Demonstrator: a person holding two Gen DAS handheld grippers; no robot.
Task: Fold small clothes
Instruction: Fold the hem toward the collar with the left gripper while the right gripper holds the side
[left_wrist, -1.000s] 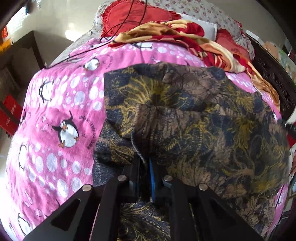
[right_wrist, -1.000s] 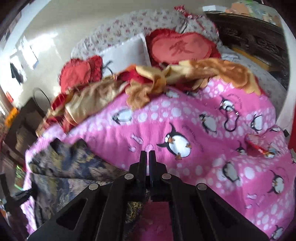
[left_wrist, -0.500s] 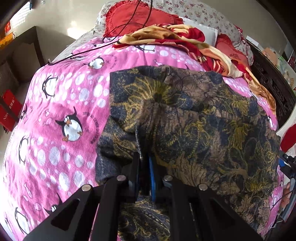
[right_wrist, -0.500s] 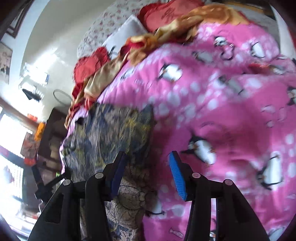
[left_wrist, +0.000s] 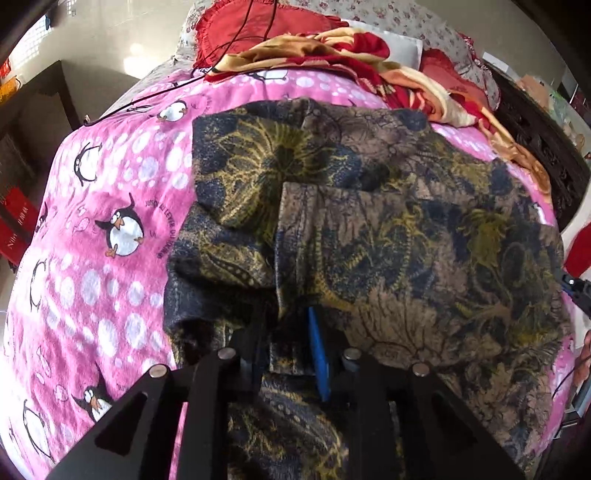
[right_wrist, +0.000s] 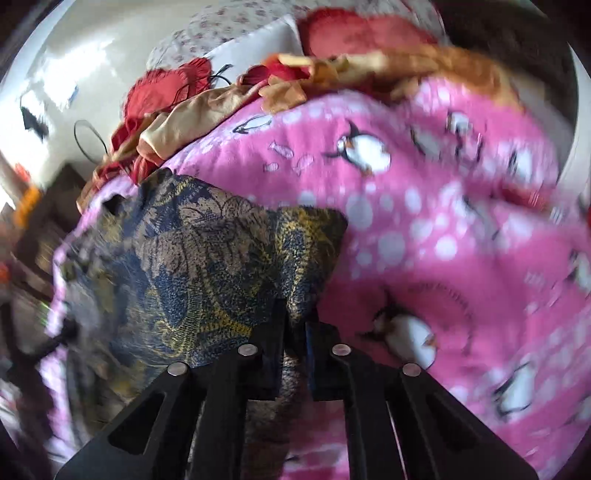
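A dark blue, brown and gold patterned garment (left_wrist: 388, 229) lies spread and partly folded on the pink penguin blanket (left_wrist: 110, 229). My left gripper (left_wrist: 286, 328) has its jaws a little apart with a fold of the garment's near edge between them. In the right wrist view the garment (right_wrist: 207, 269) lies at the left. My right gripper (right_wrist: 295, 325) is shut on its right corner. That view is blurred by motion.
A crumpled red and tan cloth (left_wrist: 354, 55) and red pillows (left_wrist: 258, 26) lie at the bed's head. A black cable (left_wrist: 155, 92) runs across the blanket. Dark wooden furniture (left_wrist: 535, 122) stands on the right, a dark cabinet (left_wrist: 33, 122) on the left.
My right gripper opened, swung over to the garment's right corner and closed on it. My left gripper's jaws parted slightly on the fold they were clamping.
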